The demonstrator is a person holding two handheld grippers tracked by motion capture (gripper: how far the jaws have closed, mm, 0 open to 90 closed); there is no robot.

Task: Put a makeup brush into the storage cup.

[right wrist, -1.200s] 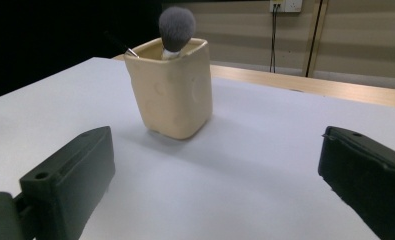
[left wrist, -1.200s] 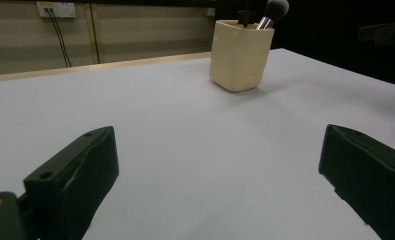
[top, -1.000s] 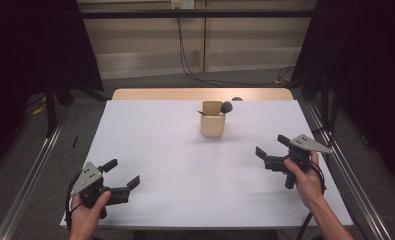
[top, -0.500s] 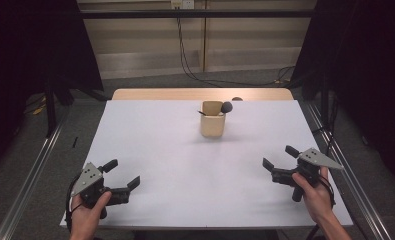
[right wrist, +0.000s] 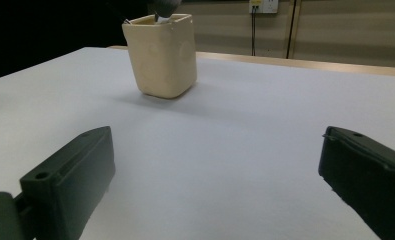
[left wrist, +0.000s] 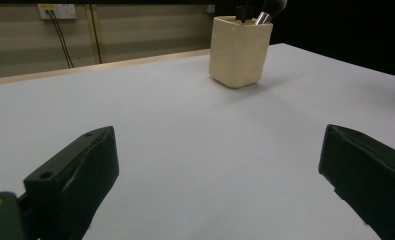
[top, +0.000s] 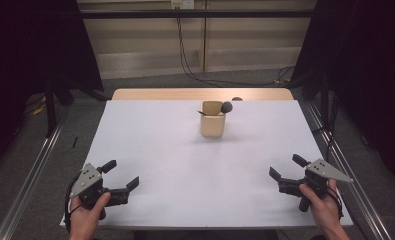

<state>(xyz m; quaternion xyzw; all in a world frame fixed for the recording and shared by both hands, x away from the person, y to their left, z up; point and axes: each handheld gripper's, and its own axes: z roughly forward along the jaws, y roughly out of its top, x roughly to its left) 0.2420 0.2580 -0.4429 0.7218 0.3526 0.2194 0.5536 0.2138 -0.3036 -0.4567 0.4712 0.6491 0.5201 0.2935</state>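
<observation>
So right now you've got both tools parked at the near edge of the worktop [top: 150,150], nothing in either one. Your left gripper [top: 119,178] sits down around 7 o'clock with its jaws spread wide, and the right gripper [top: 287,170] is over at about 5 o'clock, jaws just as wide and empty. Both look aimed inward toward the middle. Between them and the target it's just bare white surface. Further out, roughly 12 o'clock and well apart from both hands, stands the cream cup [top: 212,125], upright, with a dark-headed brush [top: 227,106] poking out of its top on the right side; from the left gripper view you can see the metal ferrule leaning over the rim. I can't make out what else is in there. To me this reads as the ready stance with the reach not yet started. Next move, I'd guess: carry one gripper forward to the cup, come in above the rim, keep the jaws wide until they straddle the brush handle, then close without knocking the cup over.
</observation>
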